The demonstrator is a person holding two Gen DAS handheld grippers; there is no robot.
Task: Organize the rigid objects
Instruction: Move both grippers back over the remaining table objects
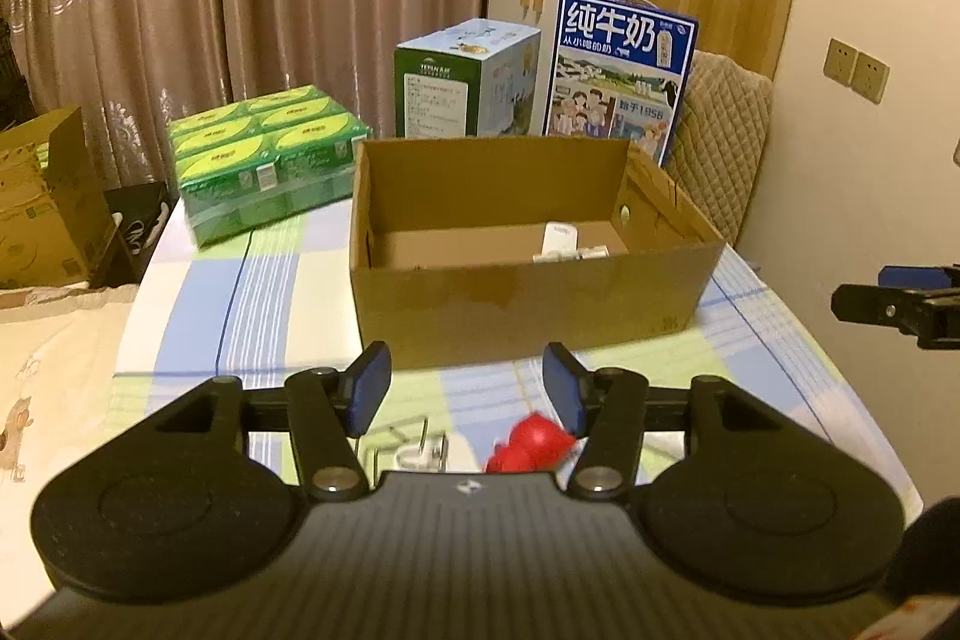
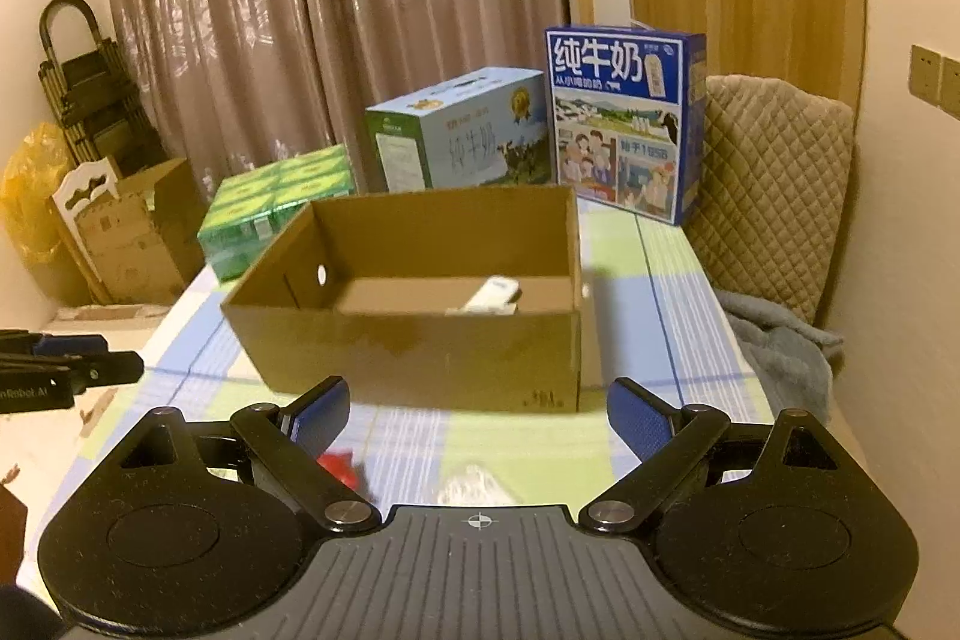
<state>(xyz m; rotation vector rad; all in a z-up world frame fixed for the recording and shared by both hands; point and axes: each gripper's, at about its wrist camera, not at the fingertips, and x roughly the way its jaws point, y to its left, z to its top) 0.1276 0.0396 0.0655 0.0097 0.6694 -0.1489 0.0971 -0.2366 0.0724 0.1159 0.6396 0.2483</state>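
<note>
An open cardboard box [image 1: 528, 304] stands on the checked tablecloth, and a white object [image 1: 561, 239] lies inside it; the box [image 2: 420, 358] and the white object [image 2: 495, 293] also show in the right wrist view. My left gripper [image 1: 467, 379] is open and empty, hovering in front of the box. Below it lie a red object [image 1: 531, 445] and a clear wire-framed item [image 1: 414, 451]. My right gripper [image 2: 478, 415] is open and empty. Below it are the red object [image 2: 339, 466] and a blurred pale item [image 2: 474, 484].
A green shrink-wrapped pack [image 1: 264, 160], a green-and-blue milk carton box [image 1: 462, 79] and a blue milk box [image 1: 618, 79] stand behind the cardboard box. A quilted chair back [image 2: 774, 190] and grey cloth [image 2: 780, 346] are at right. Another cardboard box [image 1: 42, 214] sits left.
</note>
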